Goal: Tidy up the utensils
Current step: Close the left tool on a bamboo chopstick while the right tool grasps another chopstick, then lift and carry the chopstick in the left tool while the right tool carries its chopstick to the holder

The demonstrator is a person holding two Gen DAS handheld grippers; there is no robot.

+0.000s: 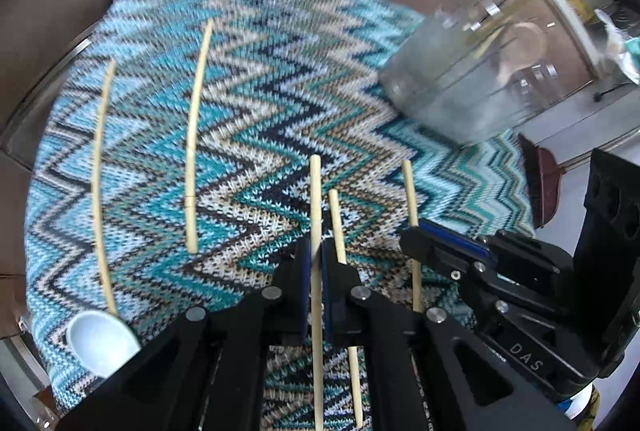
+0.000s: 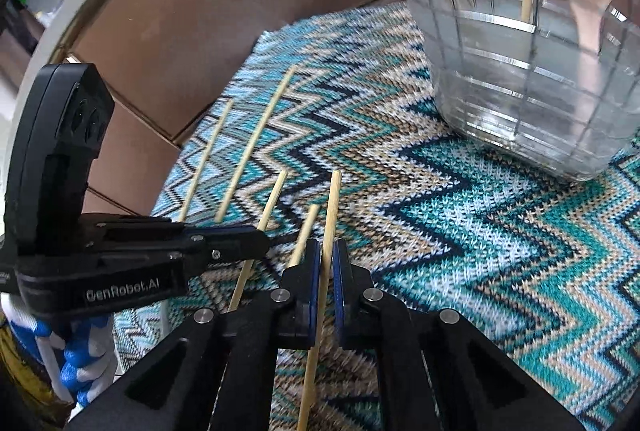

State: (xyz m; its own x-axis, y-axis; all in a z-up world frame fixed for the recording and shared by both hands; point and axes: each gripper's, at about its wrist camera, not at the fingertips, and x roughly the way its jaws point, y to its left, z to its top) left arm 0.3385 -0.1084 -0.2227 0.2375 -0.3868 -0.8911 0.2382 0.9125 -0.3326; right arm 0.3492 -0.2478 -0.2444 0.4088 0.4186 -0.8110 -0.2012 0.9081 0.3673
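Tongs, left (image 1: pixel 316 263) and right (image 2: pixel 327 263), each clamp chopstick (zigzag mat).

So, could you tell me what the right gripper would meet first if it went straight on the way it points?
Probably the zigzag knitted cloth, since the right gripper, shut on a bamboo chopstick, points downward; the clear ribbed glass holder sits off right.

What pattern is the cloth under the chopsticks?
The cloth is a knitted zigzag in teal, white, tan and navy; the right wrist view shows it best.

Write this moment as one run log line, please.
left claw: shut on chopstick | right claw: shut on chopstick | glass holder: holds chopsticks
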